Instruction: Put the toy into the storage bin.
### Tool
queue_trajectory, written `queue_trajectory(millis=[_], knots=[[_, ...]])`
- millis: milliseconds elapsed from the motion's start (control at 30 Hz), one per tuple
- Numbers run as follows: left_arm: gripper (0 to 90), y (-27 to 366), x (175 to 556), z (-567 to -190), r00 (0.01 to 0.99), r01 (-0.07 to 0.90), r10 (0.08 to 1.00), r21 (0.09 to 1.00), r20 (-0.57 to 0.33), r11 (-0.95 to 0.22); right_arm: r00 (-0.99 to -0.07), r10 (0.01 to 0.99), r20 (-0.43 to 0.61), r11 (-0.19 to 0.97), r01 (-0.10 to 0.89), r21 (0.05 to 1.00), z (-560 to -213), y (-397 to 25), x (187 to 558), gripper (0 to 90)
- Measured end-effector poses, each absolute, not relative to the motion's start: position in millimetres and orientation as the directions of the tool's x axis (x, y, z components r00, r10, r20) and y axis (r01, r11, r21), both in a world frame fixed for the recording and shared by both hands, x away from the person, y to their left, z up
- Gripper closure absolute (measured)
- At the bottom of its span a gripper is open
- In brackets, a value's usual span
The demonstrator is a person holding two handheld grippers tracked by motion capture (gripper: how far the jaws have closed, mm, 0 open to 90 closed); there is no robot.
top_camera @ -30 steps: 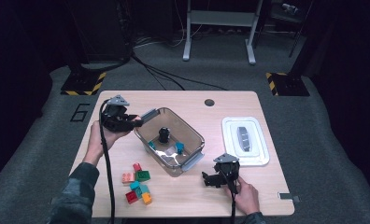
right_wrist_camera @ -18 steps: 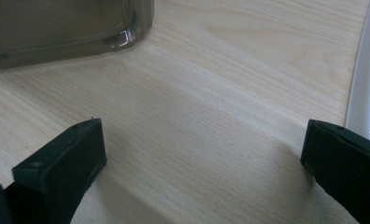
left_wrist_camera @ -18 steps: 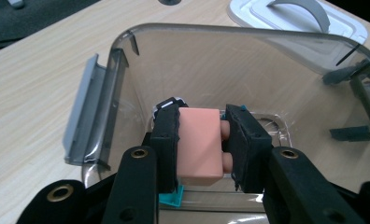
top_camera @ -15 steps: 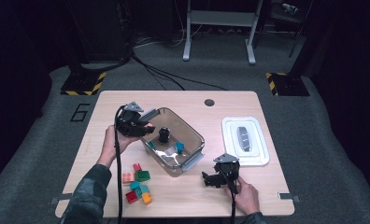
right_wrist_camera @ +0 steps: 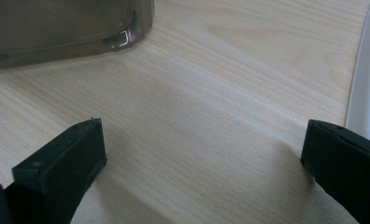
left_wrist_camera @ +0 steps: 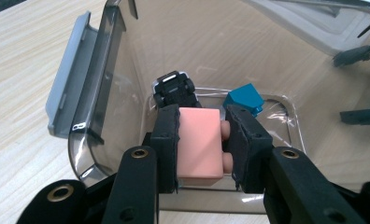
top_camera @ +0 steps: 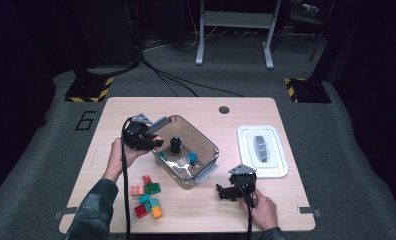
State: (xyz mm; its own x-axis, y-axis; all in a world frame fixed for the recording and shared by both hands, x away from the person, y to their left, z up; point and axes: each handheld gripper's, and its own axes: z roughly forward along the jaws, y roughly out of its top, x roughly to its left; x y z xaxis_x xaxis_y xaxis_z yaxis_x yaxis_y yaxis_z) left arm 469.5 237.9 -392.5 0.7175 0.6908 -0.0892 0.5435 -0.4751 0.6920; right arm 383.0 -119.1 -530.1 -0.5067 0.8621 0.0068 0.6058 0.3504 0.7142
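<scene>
The left gripper (left_wrist_camera: 201, 140) is clamped on a salmon-pink plastic building brick (left_wrist_camera: 199, 142), held over the near rim of the clear smoky plastic container (top_camera: 206, 172). The open interior lies directly ahead and below, already holding 1 black toy car (left_wrist_camera: 175, 88) and teal bricks (left_wrist_camera: 243, 98). The brick's long axis runs along the jaws. The right gripper (right_wrist_camera: 202, 149) rests spread wide on the wooden table (right_wrist_camera: 220, 93), idle; judged next: release into the container.

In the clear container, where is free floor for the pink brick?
The left claw holds the pink brick over the clear container. Its near floor looks bare; the far end is crowded by the black toy car and teal brick.
</scene>
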Motion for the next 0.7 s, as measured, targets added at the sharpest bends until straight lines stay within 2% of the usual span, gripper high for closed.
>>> queue_trajectory(millis=[200, 500, 700], knots=[[65.0, 239.2, 468.5, -393.9, 0.72, 0.545, 0.688, 0.686, -0.088, -0.482, -0.507, 0.862, 0.007, 0.351, 0.606, 0.714, -530.0, -119.1, 383.0, 0.0], [34.5, 246.3, 460.0, -389.7, 0.718, 0.531, 0.689, 0.716, -0.097, -0.453, -0.509, 0.861, 0.008, 0.351, 0.605, 0.714, -530.1, -119.1, 383.1, 0.0], [23.7, 259.6, 443.5, -383.9, 0.705, 0.513, 0.704, 0.748, -0.086, -0.422, -0.509, 0.861, 0.009, 0.351, 0.605, 0.714, -530.1, -119.2, 383.2, 0.0]])
